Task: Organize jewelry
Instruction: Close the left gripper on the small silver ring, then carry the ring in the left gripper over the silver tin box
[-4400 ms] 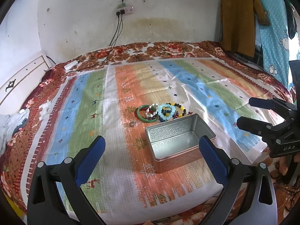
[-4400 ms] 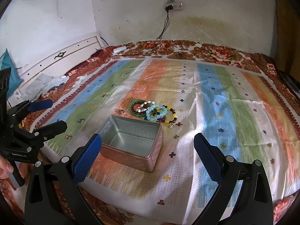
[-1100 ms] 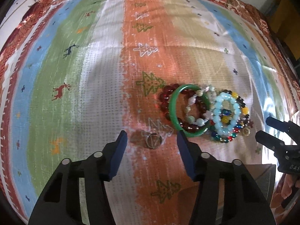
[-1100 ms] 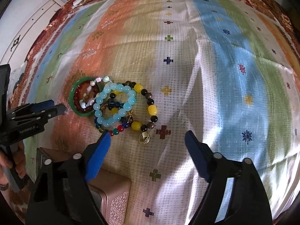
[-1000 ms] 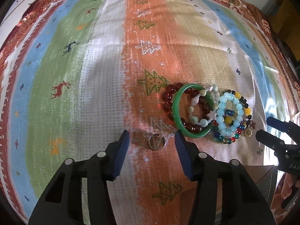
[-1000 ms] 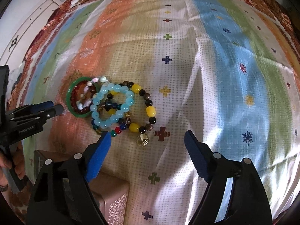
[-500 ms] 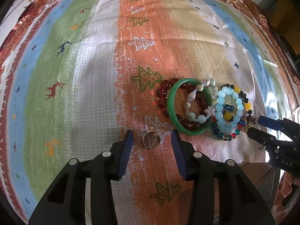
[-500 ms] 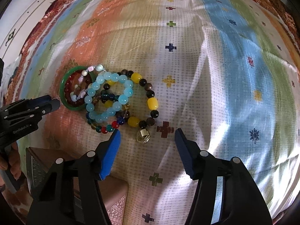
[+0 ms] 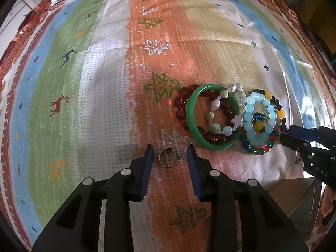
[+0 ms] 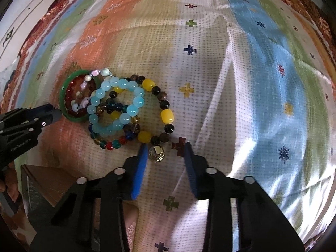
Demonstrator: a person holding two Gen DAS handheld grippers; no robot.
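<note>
A small metal ring [image 9: 168, 158] lies on the striped bedspread between the fingers of my left gripper [image 9: 170, 153], which is open and not touching it. Right of it lies a pile of bracelets: a green bangle [image 9: 212, 116], dark red beads [image 9: 181, 107] and light blue beads [image 9: 257, 118]. My right gripper [image 10: 164, 150] is open around the gold charm [image 10: 156, 153] of the yellow and dark bead bracelet [image 10: 167, 115]. The pile shows there too, with the green bangle [image 10: 63, 103] at its left. The metal box [image 10: 40, 187] sits at lower left.
The bedspread [image 9: 84, 84] stretches far on all sides. The right gripper shows at the right edge of the left wrist view [image 9: 310, 145], and the left gripper at the left edge of the right wrist view [image 10: 27, 119]. The box corner [image 9: 302, 197] is beside my left gripper.
Both grippers came down from above the bed to the jewelry. Their jaws have narrowed, the left around the ring, the right around the gold charm.
</note>
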